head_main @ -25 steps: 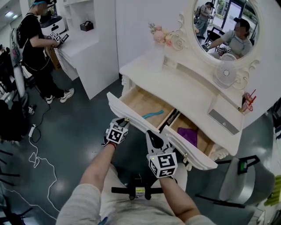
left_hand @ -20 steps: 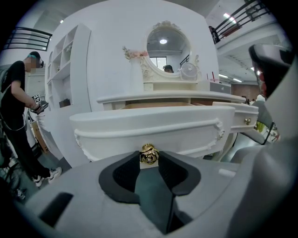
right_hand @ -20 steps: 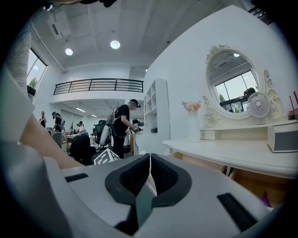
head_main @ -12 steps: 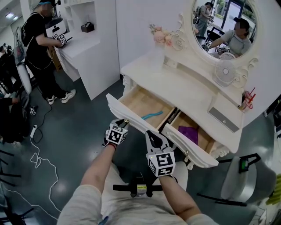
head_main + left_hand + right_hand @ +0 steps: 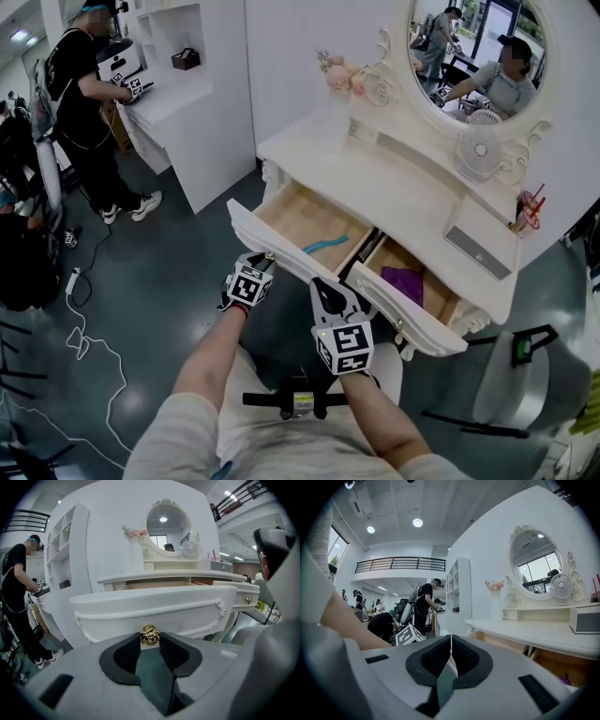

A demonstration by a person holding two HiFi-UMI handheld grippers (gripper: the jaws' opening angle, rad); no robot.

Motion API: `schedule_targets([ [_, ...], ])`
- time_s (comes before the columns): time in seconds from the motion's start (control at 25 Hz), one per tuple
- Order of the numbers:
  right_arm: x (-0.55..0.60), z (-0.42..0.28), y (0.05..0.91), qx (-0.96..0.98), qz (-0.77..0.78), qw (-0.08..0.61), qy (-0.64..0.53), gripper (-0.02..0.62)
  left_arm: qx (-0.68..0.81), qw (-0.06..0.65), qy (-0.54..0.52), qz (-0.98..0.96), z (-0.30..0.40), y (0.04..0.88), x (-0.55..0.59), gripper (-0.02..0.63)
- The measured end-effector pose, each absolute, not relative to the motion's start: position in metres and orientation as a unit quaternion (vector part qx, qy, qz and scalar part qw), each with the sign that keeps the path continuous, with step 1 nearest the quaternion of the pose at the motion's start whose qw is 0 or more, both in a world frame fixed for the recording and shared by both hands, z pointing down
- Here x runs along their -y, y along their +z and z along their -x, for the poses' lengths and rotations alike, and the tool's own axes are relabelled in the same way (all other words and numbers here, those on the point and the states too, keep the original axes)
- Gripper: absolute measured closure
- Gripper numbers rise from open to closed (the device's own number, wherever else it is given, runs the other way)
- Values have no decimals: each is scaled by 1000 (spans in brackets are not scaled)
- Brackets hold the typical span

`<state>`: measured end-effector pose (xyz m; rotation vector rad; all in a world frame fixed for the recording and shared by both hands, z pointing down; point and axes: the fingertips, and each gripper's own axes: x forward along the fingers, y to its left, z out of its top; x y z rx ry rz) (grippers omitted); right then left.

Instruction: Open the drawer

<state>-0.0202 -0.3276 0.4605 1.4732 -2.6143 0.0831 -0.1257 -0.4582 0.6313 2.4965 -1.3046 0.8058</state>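
The white dressing table (image 5: 394,187) has both drawers pulled out. The left drawer (image 5: 272,242) holds a teal object (image 5: 325,247). Its front panel (image 5: 150,609) fills the left gripper view, with a gold knob (image 5: 150,634) in the middle. My left gripper (image 5: 150,639) is shut on that knob, one pad on each side; in the head view the left gripper (image 5: 263,261) sits at the drawer's front edge. The right drawer (image 5: 412,323) holds a purple cloth (image 5: 403,286). My right gripper (image 5: 325,289) hovers between the two drawer fronts; the right gripper (image 5: 451,642) is shut and empty.
A small fan (image 5: 480,147), a flower vase (image 5: 337,80) and a white box (image 5: 480,246) stand on the tabletop under the oval mirror (image 5: 473,47). A person (image 5: 80,103) stands at a white counter far left. Cables (image 5: 80,342) lie on the floor. A chair (image 5: 525,375) stands at the right.
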Motion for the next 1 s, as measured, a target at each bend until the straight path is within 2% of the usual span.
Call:
schedule_targets([
  [0.52, 326, 15, 450, 868, -493, 56, 30, 584, 447, 63, 294, -842, 131, 620, 447, 445],
  [0.84, 320, 9, 440, 868, -493, 47, 31, 584, 464, 57, 176, -866, 128, 535, 420, 448],
  [1.0, 314, 9, 433, 869, -492, 42, 25, 584, 444, 36, 113, -888, 110, 484, 390, 482],
])
